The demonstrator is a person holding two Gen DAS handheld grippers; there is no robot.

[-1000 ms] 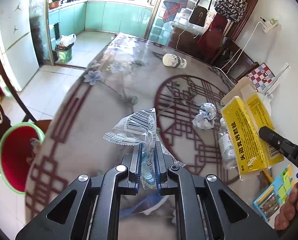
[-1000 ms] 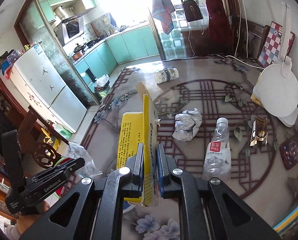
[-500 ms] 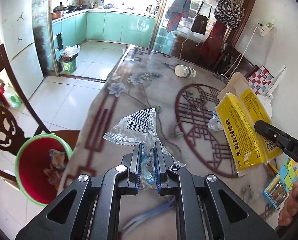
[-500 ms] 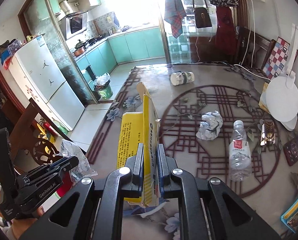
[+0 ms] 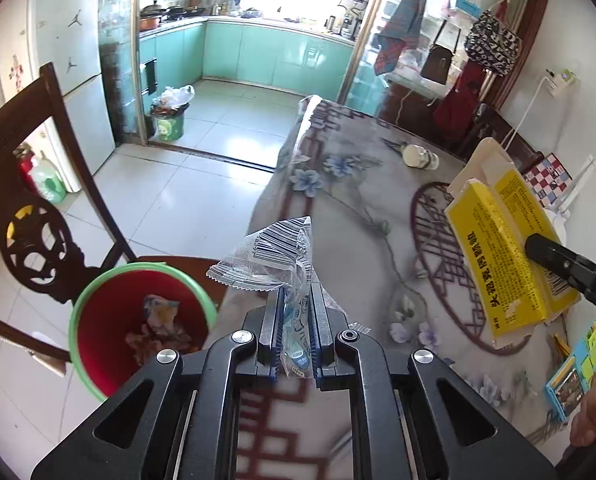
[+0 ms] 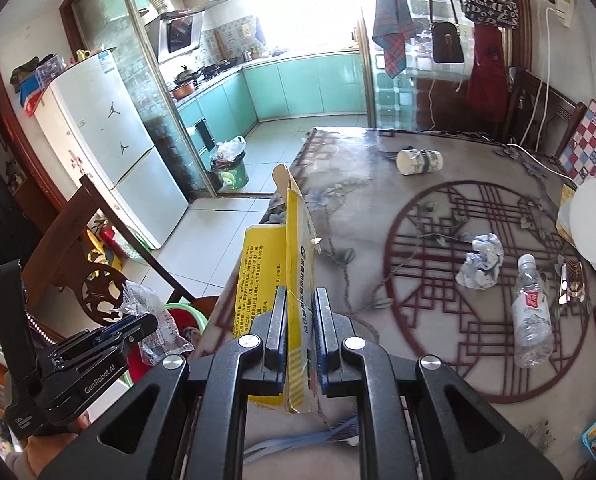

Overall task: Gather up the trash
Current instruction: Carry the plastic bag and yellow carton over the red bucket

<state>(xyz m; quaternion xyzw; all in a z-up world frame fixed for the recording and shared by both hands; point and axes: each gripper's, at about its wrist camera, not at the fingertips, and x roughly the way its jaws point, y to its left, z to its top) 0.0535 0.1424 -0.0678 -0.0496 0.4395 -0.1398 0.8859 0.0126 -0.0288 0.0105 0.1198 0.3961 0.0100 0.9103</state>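
Wrapper and box carried off the table toward the bin

The clear wrapper (image 5: 273, 256) is pinched in the left gripper (image 5: 295, 328), now at the table (image 5: 362, 216) edge, just beside the red bin (image 5: 137, 320), which a second ago sat far left; the yellow box (image 6: 293, 280) stays clamped in the right gripper (image 6: 300, 340); paper ball (image 6: 482, 262) and bottle (image 6: 532, 312) have fallen behind.
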